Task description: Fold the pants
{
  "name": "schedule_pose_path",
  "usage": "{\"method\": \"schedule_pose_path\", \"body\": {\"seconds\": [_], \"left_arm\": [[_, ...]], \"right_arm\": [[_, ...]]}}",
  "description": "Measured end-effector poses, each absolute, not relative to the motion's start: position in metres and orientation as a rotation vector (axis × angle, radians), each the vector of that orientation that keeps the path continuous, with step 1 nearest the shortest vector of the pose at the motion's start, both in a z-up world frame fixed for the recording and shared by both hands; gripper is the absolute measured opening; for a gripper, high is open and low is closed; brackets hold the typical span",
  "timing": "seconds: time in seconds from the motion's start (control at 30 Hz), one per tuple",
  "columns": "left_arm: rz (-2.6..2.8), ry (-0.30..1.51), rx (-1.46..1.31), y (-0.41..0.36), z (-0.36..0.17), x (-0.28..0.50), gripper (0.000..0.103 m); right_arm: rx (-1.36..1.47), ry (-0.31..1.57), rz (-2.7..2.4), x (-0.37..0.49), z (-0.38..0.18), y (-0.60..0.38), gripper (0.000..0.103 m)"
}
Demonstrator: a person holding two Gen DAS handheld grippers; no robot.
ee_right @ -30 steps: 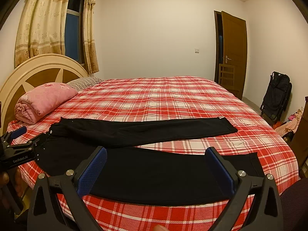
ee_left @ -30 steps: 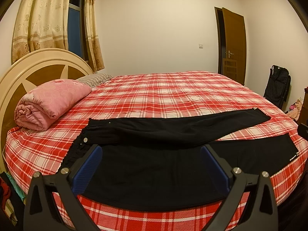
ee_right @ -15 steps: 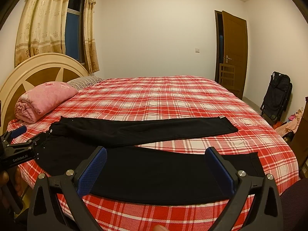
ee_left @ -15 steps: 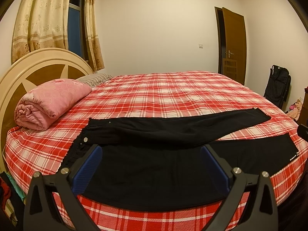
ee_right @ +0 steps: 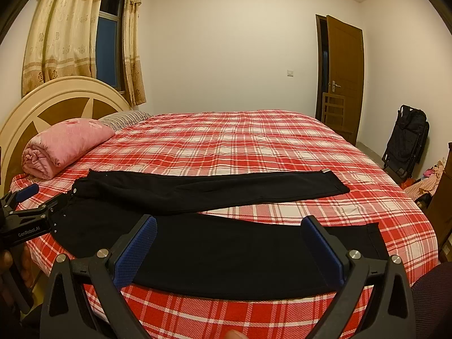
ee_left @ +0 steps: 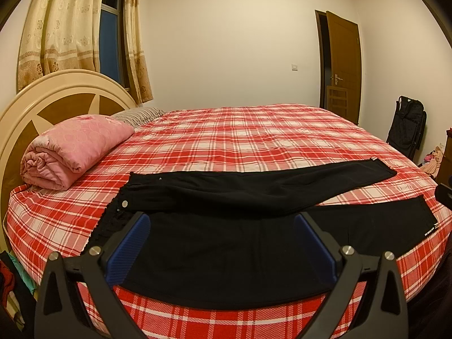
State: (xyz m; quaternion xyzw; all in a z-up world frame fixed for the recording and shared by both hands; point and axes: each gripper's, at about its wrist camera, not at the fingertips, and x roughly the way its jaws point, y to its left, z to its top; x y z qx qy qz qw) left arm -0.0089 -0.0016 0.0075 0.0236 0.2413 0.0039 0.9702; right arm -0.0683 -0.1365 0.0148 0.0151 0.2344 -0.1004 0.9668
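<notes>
Black pants (ee_left: 226, 226) lie flat on bed (ee_left: 254, 135), along its near edge; waistband toward headboard (ee_left: 56, 96), two legs spread apart toward foot end, checked cover showing between cuffs. Left gripper (ee_left: 220, 243) hovers above pants near waist, jaws wide apart, holding nothing. Right gripper (ee_right: 228, 243) above near leg, jaws spread, empty. Rolled pink quilt (ee_left: 70, 149) beside headboard, well apart from pants. Far half of bed beyond pants bare.

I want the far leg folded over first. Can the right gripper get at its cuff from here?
Probably yes: the right gripper is open, and only flat pants lie between it and the far cuff.
</notes>
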Motion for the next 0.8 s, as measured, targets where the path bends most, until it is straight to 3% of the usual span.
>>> {"method": "schedule_pose_path", "body": {"seconds": [0.8], "left_arm": [[0.011, 0.491, 0.045, -0.0011, 0.0058, -0.0083, 0.103]], "right_arm": [[0.024, 0.490, -0.204, -0.0652, 0.0081, -0.1381, 0.102]]}}
